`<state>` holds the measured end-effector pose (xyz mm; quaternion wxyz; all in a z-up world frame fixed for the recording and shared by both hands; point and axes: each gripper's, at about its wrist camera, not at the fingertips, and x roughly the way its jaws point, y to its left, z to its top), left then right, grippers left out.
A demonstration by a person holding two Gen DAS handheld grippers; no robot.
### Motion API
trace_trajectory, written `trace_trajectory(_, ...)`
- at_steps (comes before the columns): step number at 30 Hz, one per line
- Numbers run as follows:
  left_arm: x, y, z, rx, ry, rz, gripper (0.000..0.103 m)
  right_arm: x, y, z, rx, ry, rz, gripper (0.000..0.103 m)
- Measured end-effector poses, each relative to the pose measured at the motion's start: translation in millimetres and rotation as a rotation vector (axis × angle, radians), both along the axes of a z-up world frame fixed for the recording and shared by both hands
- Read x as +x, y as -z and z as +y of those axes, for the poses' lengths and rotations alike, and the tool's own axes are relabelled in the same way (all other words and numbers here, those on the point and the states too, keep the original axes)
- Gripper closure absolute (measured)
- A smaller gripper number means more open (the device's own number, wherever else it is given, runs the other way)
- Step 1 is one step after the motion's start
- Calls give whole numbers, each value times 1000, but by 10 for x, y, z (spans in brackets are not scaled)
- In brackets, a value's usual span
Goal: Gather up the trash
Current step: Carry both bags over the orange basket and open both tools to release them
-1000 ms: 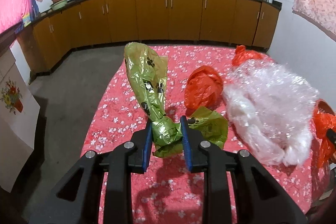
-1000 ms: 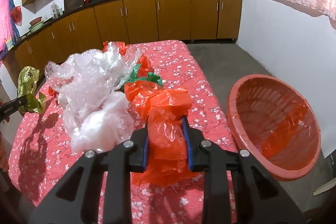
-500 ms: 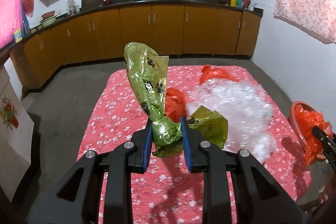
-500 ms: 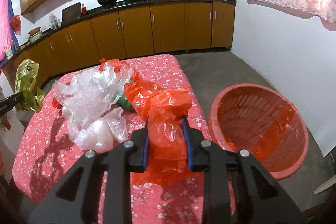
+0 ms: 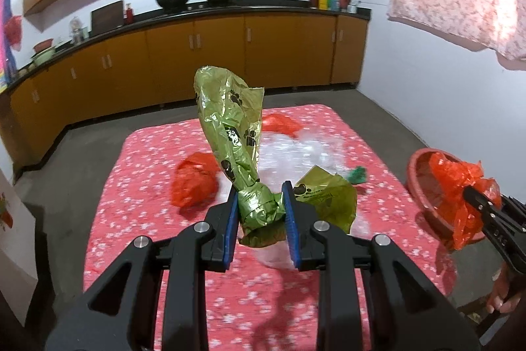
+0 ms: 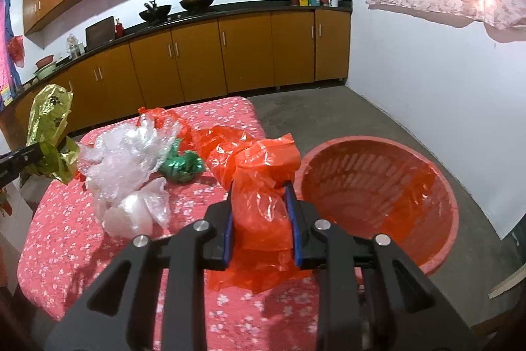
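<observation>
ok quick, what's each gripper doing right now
Left gripper: closed on the green paw-print bag, held above the table.
Right gripper: closed on the orange plastic bag, beside the red basket.

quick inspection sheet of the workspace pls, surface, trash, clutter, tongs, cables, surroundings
surface: table under red floral cloth
job's things: green paw-print bag, orange bag, red basket beside the table
clutter: clear plastic heap, crumpled green wrapper, another orange bag
tongs: left tongs shut on the green paw-print bag; right tongs shut on the orange bag
cables: nothing seen
surroundings: brown cabinets, two woks
</observation>
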<state>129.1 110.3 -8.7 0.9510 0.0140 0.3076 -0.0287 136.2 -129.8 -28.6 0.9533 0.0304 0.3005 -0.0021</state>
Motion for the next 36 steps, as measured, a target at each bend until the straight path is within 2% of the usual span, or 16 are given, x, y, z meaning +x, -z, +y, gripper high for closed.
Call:
trace_trajectory(25,154,269,-1158,22,240,57,77,-88,59,-887,-8,170,1,76)
trace_trajectory(36,286,381,-1730,19,391,73,77,-10,104,-1290,7,239,13,76)
